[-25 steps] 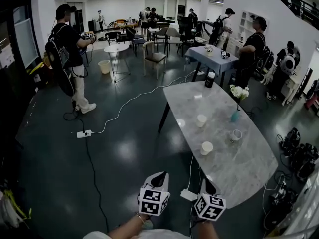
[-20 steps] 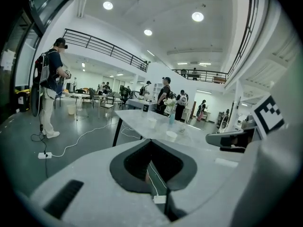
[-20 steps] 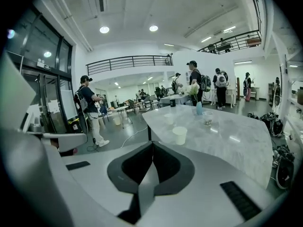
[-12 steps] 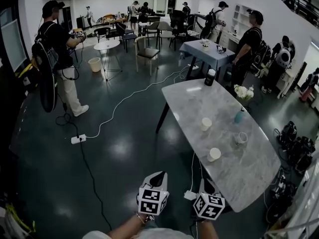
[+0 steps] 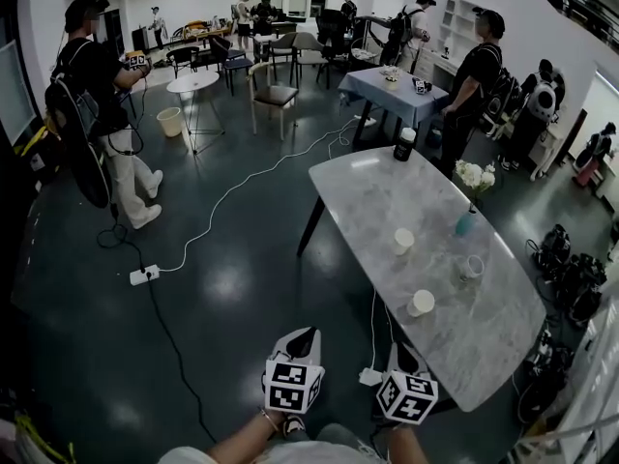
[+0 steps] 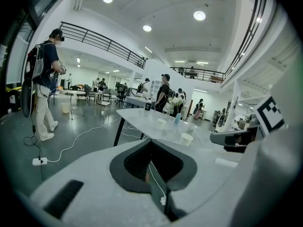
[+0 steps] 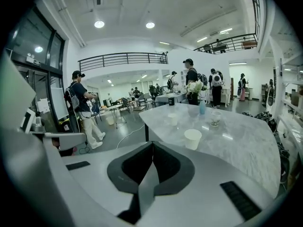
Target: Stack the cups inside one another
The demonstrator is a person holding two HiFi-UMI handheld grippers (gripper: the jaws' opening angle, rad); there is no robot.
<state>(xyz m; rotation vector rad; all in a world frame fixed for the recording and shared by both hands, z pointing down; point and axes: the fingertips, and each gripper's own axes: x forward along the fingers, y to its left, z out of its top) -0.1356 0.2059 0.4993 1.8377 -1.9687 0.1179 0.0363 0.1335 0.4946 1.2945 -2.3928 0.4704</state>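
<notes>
Two white paper cups (image 5: 421,303) (image 5: 403,241) and a clear patterned cup (image 5: 470,270) stand apart on the marble table (image 5: 387,187). In the right gripper view, the near white cup (image 7: 192,138) is just ahead, the far one (image 7: 173,119) is behind it, and the clear cup (image 7: 215,119) is to the right. The left gripper view shows the near cup (image 6: 186,138) beyond its jaws. My left gripper (image 5: 302,338) (image 6: 151,141) and right gripper (image 5: 403,354) (image 7: 152,143) hang short of the table's near end. Both are shut and empty.
A blue vase (image 5: 467,222) with white flowers and a black bottle (image 5: 404,145) also stand on the table. A white cable and power strip (image 5: 144,275) lie on the dark floor, and a plug block (image 5: 370,376) lies by my grippers. People, chairs and other tables stand behind; bags (image 5: 571,278) lie at the right.
The view has drawn closer to the marble table, so the cups sit lower and further right in the head view. Both grippers stay low in front of me, shut as before.
</notes>
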